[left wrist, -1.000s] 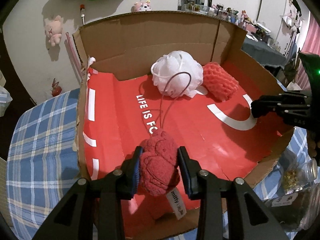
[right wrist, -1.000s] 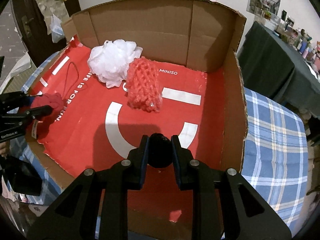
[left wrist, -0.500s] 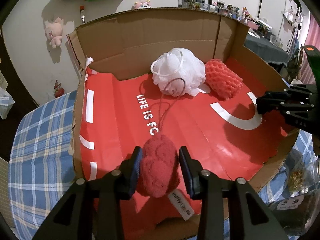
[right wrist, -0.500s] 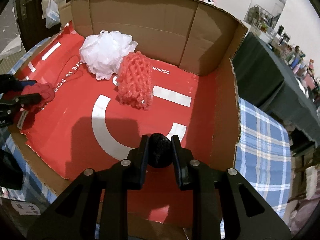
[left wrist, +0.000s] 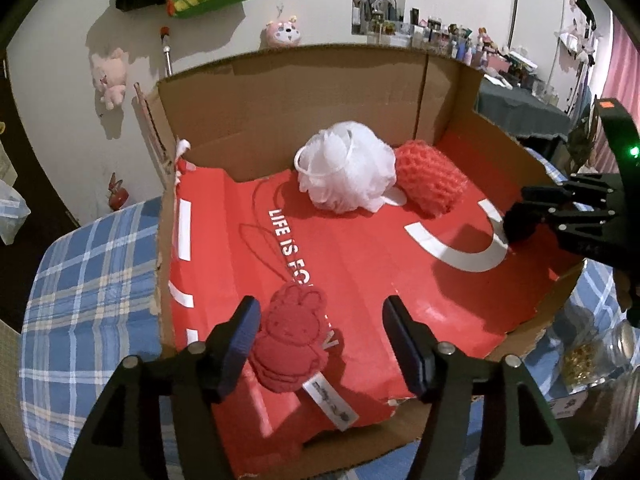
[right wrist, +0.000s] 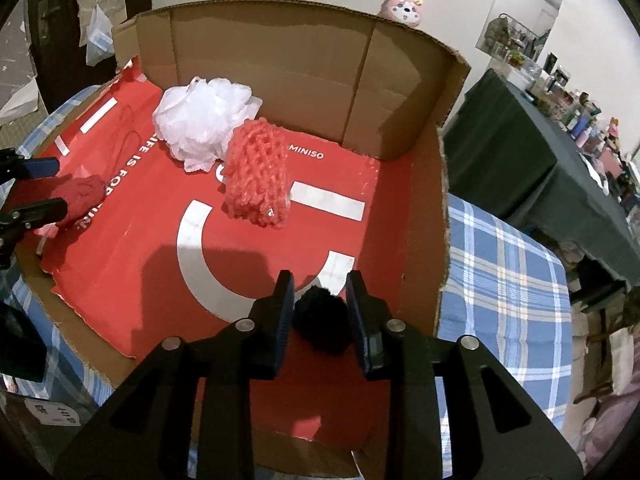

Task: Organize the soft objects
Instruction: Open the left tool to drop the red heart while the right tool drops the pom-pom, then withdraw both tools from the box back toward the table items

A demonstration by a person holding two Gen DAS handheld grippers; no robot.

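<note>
**Both grippers let go over the box floor**

The left gripper (left wrist: 320,332) has just been opening and now stands fairly wide. The red rabbit plush (left wrist: 291,336) lies between its jaws on the red liner of the cardboard box (left wrist: 320,92), close against the left pad or perhaps just touching it, and well clear of the right pad. Its long axis runs roughly along the fingers, head toward the box's middle, white label toward the near edge, its cord looping away toward the back.

The right gripper (right wrist: 320,308) has also just been opening, but its gap is narrower. The black pom-pom (right wrist: 320,326) sits between the fingers on the liner near the box's right-hand front corner; a sliver of space seems to show on each side, so I judge it released rather than pinched.

At the back wall the white bath pouf (left wrist: 346,172) and the red mesh sponge (left wrist: 430,184) rest side by side, touching.

Each released thing lies straight ahead of its own tool, inside the jaws. The coming move is likely a withdrawal, and it turns on pulling back along the finger line, since a sideways drift would drag the plush by the near pad.
</note>
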